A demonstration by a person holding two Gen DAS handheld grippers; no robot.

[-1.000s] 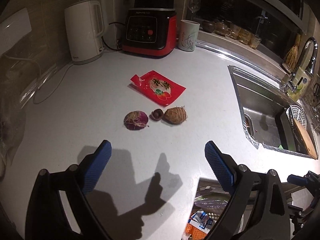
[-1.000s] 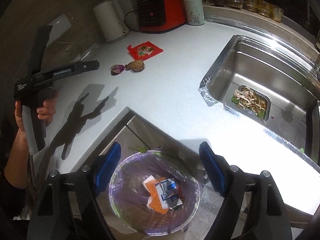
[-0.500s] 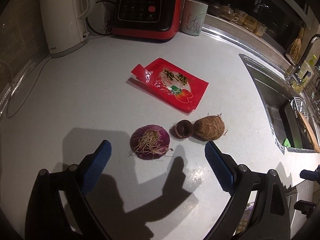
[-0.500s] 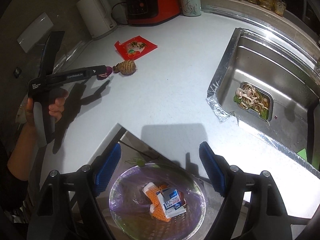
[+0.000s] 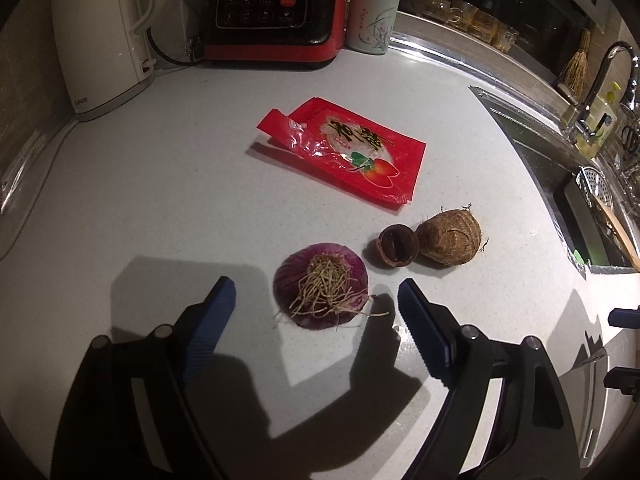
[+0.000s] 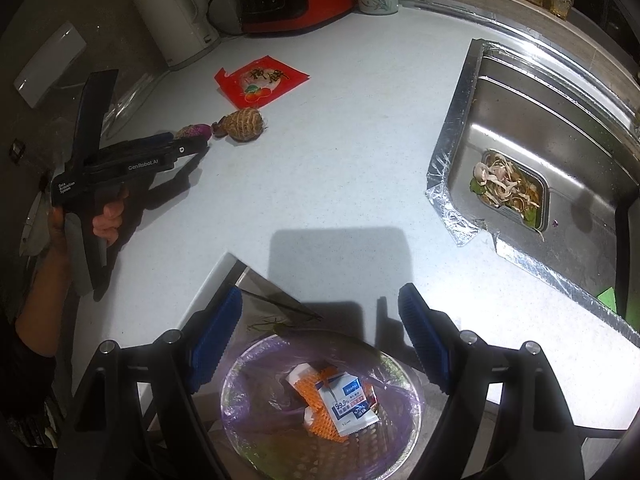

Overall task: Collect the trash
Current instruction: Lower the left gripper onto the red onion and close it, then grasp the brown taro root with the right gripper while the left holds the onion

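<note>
as you brought the left gripper (image 5: 316,312) down over the counter (image 5: 160,184), the left wrist view filled with the onion end (image 5: 320,290), which had sat small and far off a second earlier. it lay root side up just ahead of the blue pads (image 5: 424,336), roughly centred between them but past the tips. the jaws were closing from their widest, yet they touched nothing; nothing was pinched. just right of the onion sat a small shell (image 5: 398,246), touching a taro (image 5: 450,236), and beyond them the red wrapper (image 5: 348,152) lay flat, apart from the rest. that lineup suggested you had picked the onion end as the next piece, and a little more reach looked needed before a squeeze would catch it.

from the right wrist view, your left hand (image 6: 106,216) held its tool low, tip right at the onion end (image 6: 194,132), nearer than half a second before. the right gripper (image 6: 320,340) hung spread and empty over the bin (image 6: 248,364), which had slid a bit higher in frame. the bin already held a packet (image 6: 346,404) and orange mesh (image 6: 320,400). four pieces remained on the counter, so the job looked partway done.
</note>
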